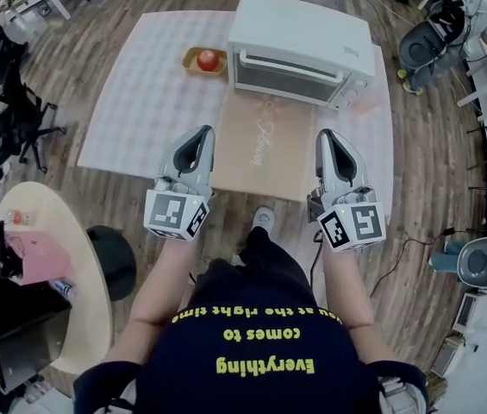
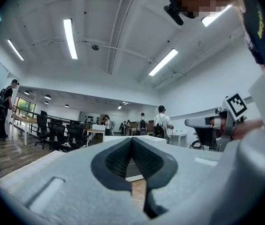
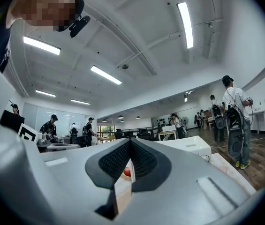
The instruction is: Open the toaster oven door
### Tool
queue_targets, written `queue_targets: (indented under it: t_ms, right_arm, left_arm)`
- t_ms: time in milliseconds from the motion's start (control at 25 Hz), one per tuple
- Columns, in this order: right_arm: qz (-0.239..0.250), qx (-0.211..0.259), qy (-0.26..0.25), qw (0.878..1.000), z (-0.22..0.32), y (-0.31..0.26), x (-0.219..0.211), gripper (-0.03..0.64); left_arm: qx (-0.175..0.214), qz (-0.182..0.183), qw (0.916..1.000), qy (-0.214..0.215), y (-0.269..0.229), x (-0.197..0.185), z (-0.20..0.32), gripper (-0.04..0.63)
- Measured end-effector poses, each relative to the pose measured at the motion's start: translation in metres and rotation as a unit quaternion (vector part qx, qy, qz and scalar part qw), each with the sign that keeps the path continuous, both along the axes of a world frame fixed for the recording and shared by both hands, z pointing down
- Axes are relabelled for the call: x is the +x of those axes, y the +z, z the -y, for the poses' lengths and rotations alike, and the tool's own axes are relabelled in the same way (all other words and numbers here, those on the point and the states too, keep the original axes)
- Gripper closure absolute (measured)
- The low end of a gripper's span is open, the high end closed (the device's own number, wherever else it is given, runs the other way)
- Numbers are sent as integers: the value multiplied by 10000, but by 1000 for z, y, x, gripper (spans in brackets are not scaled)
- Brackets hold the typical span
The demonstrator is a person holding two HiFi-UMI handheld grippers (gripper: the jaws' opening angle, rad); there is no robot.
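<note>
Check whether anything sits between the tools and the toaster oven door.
Nothing visible does: only bare mat lies between the left tool, the right tool and the toaster oven door. The apple sits aside, left.

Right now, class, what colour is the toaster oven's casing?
The toaster oven is white; the head view shows it best.

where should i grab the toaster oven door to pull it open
Grip the long handle bar across the top of the toaster oven door, coming from the front. It runs level and stands off the door, so jaws should fit over it.
</note>
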State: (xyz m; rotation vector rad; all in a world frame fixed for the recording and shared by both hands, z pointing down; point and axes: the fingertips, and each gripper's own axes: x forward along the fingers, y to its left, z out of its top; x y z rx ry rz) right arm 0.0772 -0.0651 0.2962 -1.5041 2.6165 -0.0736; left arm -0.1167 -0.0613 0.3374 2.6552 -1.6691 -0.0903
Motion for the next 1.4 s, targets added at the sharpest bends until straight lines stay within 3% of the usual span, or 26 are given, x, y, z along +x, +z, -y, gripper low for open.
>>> queue_targets:
  t_ms: [200, 440, 1040, 1400]
  right_arm:
    - [-124, -4, -50, 9999, 60, -2, 33, 606]
    - [-80, -180, 113, 9997, 111, 9, 72, 606]
    - [-3, -494, 606, 9969, 175, 26, 68, 606]
    - [-503, -1024, 972, 9887, 215, 68, 88, 584]
  left_arm:
    - [8, -19, 10000, -38, 4, 29, 64, 595]
    - [-155, -76, 9998, -80, 13, 53, 106, 595]
    - [-355, -38, 9988, 327, 22, 48, 187, 595]
    - [-710, -90, 9971, 271, 46, 41, 234, 595]
